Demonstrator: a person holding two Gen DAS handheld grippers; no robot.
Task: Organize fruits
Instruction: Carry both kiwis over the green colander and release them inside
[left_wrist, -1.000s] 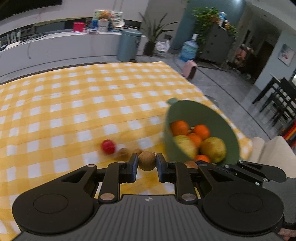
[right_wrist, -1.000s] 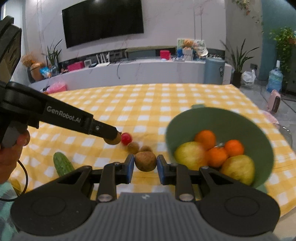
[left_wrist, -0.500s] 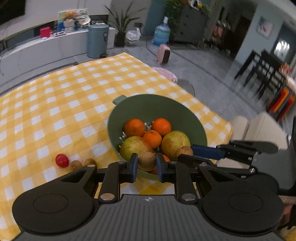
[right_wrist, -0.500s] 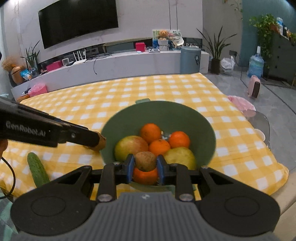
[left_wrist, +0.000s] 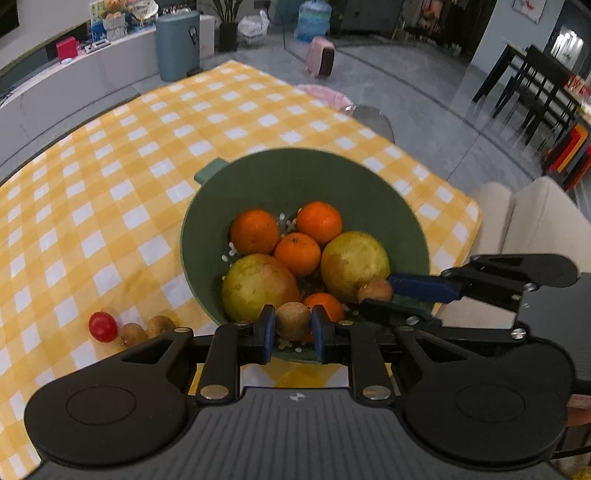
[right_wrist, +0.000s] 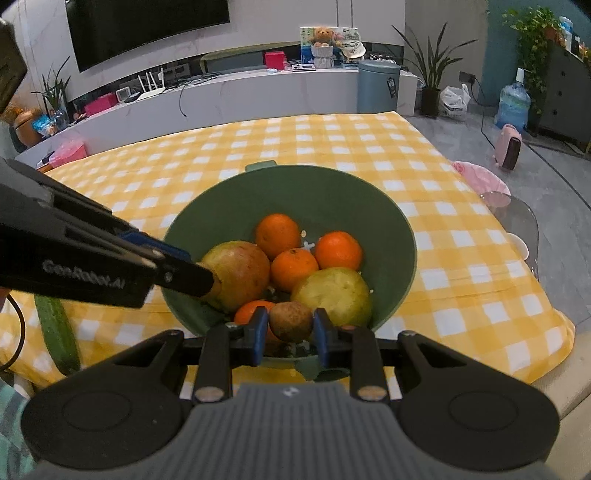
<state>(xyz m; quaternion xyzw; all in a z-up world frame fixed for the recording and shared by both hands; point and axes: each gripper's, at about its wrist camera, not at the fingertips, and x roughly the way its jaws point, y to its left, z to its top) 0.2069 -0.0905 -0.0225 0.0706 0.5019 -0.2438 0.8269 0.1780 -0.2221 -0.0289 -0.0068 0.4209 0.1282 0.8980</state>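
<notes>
My left tongs (left_wrist: 293, 326): closed on a small brown kiwi (left_wrist: 293, 320), bottom centre of the left wrist frame, over the near rim of the green bowl (left_wrist: 295, 173).

My right tongs (right_wrist: 290, 325): closed on a second brown kiwi (right_wrist: 290, 320), bottom centre of the right wrist frame, likewise above the bowl's near rim.

Bowl contents: four oranges (left_wrist: 255, 232), two yellow-green pears (left_wrist: 354, 260), all piled toward the middle. The bowl stands on the worktop with its yellow checked cloth (left_wrist: 147, 147).

Left wrist view only: a red cherry tomato (left_wrist: 103, 326) and two loose kiwis (left_wrist: 132, 335) in a row on the cloth, lower left of frame, well apart from the bowl; my right tongs entering from the right, fruit at their tip beside a pear.

Right wrist view only: a green cucumber (right_wrist: 57, 334) lying at lower left of frame; my left tongs reaching in from the left, tips against the reddish pear (right_wrist: 242, 271).
</notes>
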